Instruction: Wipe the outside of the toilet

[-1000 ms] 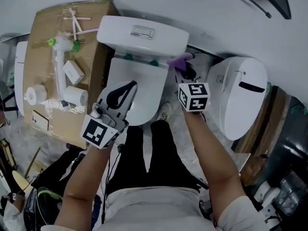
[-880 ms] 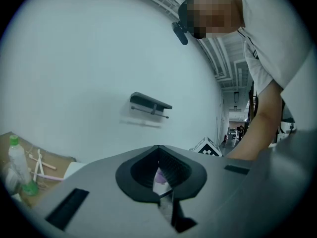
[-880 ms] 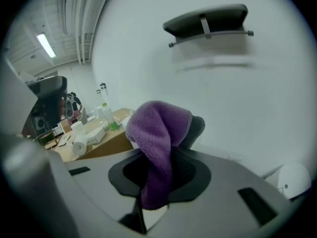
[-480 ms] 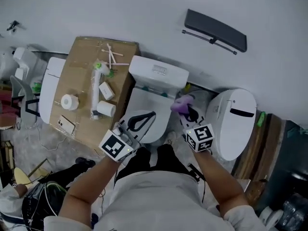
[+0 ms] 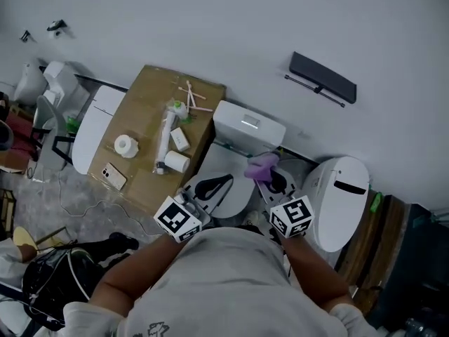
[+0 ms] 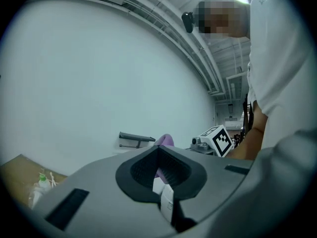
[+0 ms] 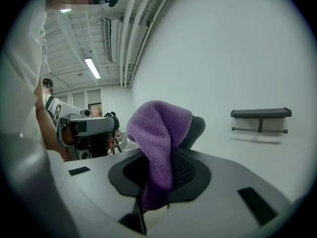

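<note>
The white toilet (image 5: 226, 166) stands below me in the head view with its lid down and its tank (image 5: 249, 128) against the wall. My right gripper (image 5: 265, 175) hovers over the toilet's right side, shut on a purple cloth (image 5: 262, 166). The cloth (image 7: 159, 142) drapes over the jaws in the right gripper view. My left gripper (image 5: 212, 186) hangs above the lid's front with its jaws together and nothing in them. In the left gripper view the left gripper (image 6: 159, 150) points at the wall, and the toilet is out of sight.
A cardboard box (image 5: 144, 111) left of the toilet carries a paper roll (image 5: 126, 144), a phone (image 5: 112, 176) and small bottles. A second white toilet (image 5: 340, 188) stands at the right. A black shelf (image 5: 323, 78) hangs on the wall. Bags and cables lie on the floor at lower left.
The head view has risen and pulled back, so the toilet looks smaller and further off. Both grippers came up and closer to the person's body. The right still holds the cloth.
</note>
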